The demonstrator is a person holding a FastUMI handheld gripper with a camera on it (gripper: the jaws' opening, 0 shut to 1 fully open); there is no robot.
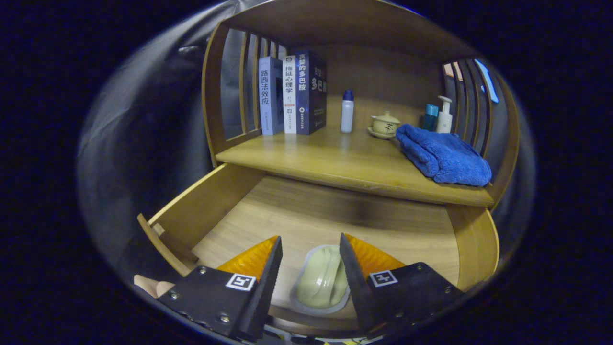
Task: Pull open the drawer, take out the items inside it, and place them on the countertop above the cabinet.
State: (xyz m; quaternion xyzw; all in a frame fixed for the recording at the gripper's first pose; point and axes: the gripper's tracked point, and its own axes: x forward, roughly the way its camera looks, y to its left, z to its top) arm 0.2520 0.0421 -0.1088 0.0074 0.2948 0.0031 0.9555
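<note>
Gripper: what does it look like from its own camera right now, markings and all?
The gripper has two wedge-shaped fingers with ribbed inner faces. Each sits on a black block with small screws and a square black-and-white tag on top. The fingers are open, with a pale dish in the drawer between them.

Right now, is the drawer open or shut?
Open: the drawer sticks out below the countertop, a pale dish inside between the open tongs.

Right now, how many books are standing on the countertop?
3, upright in a row at the countertop's back left corner against the slatted side: one book, a second beside it, a third nearest the bottle. More may hide behind.
</note>
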